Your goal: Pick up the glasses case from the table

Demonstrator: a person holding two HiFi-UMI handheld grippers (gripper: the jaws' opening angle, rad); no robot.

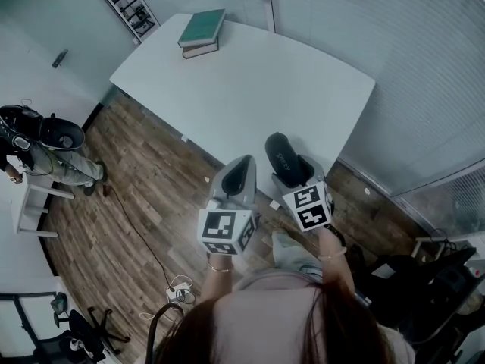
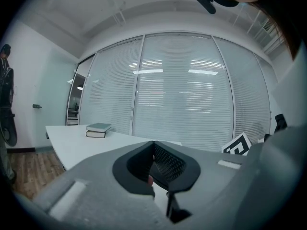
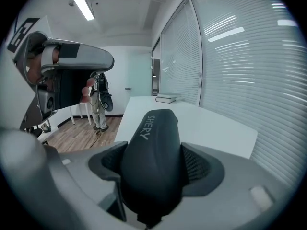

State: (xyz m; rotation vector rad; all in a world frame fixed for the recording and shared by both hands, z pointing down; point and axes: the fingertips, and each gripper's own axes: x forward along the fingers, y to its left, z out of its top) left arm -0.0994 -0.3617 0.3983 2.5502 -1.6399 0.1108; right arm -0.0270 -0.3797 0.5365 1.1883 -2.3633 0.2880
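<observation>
The right tongs are clamped across one black glasses case, one jaw pressing on each long side. The case's long axis runs straight out along the tongs, pointing from the near edge of the white tabletop toward the far edge. In the head view the case sits at that near edge, toward the right corner. Whether its underside is off the surface cannot be told. The left tongs are closed with nothing between them, beside the right ones and off the near edge over the floor. The right hand has the job; a straight lift would likely finish it. Two stacked books lie at the far left corner, well apart.
</observation>
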